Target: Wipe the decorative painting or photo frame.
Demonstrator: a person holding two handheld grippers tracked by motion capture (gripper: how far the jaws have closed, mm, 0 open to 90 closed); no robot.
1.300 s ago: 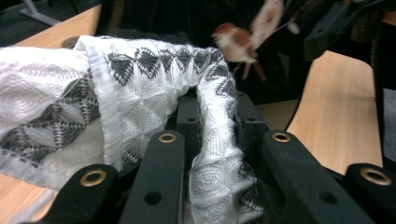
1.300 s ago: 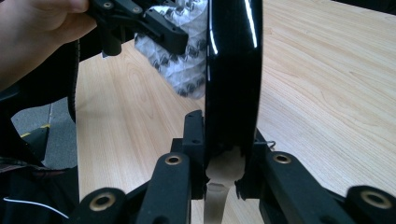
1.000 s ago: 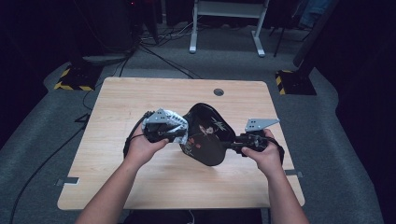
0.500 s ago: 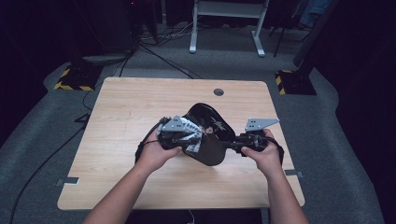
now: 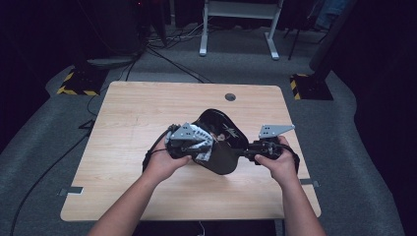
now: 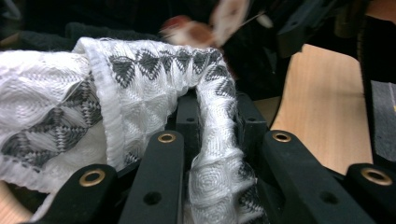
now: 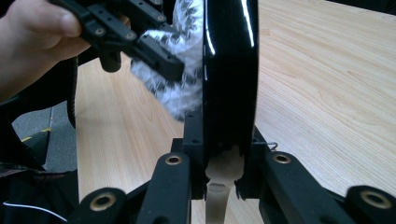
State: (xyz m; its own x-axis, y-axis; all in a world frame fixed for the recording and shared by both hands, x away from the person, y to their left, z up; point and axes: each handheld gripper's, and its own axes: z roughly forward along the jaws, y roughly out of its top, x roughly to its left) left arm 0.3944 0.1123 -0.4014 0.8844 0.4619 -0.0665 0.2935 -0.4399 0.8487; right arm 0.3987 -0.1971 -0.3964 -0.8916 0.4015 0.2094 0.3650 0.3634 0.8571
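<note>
Left gripper [image 5: 202,147] clamped on a patterned white cloth [image 6: 140,93] — pressed to the black paddle [image 5: 221,140] the right gripper [image 5: 246,152] grips — above the wooden table [image 5: 128,113].

The wooden table [image 5: 128,123] lies bare on its far half and down its left side, so a hand can pass there freely. In the middle, the glossy black guitar-shaped body [image 5: 223,142] blocks the way, with the patterned white cloth [image 5: 199,142] pressed against it. The two forearms cross the near edge, leaving bare wood between them.
</note>
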